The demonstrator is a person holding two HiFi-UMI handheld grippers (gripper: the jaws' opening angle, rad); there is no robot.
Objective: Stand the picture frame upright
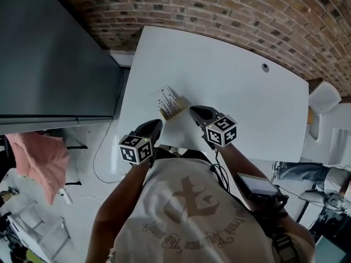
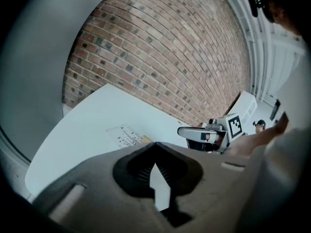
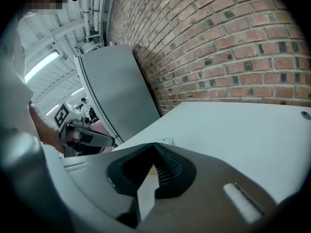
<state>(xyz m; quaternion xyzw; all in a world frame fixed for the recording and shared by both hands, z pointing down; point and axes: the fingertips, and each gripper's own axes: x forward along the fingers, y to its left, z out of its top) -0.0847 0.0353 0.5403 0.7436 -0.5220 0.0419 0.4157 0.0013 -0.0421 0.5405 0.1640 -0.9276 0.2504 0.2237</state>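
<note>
The picture frame (image 1: 169, 102) lies flat on the white table (image 1: 241, 92) near its front left edge, pale face up with a wooden edge showing. In the left gripper view the frame (image 2: 127, 135) lies just beyond the jaws. In the right gripper view only a corner of the frame (image 3: 166, 141) shows. My left gripper (image 1: 156, 124) hovers just short of the frame, shut and holding nothing. My right gripper (image 1: 193, 110) is to the right of the frame, also shut and holding nothing. Each gripper sees the other: the right gripper (image 2: 194, 133) and the left gripper (image 3: 104, 141).
A tall grey cabinet (image 1: 55, 53) stands against the table's left side. A brick wall (image 1: 230, 4) runs behind the table. The tabletop has a cable hole (image 1: 265, 67) at the far right. A white chair (image 1: 323, 98) stands to the right, and a pink cloth (image 1: 41, 158) lies on the floor at the left.
</note>
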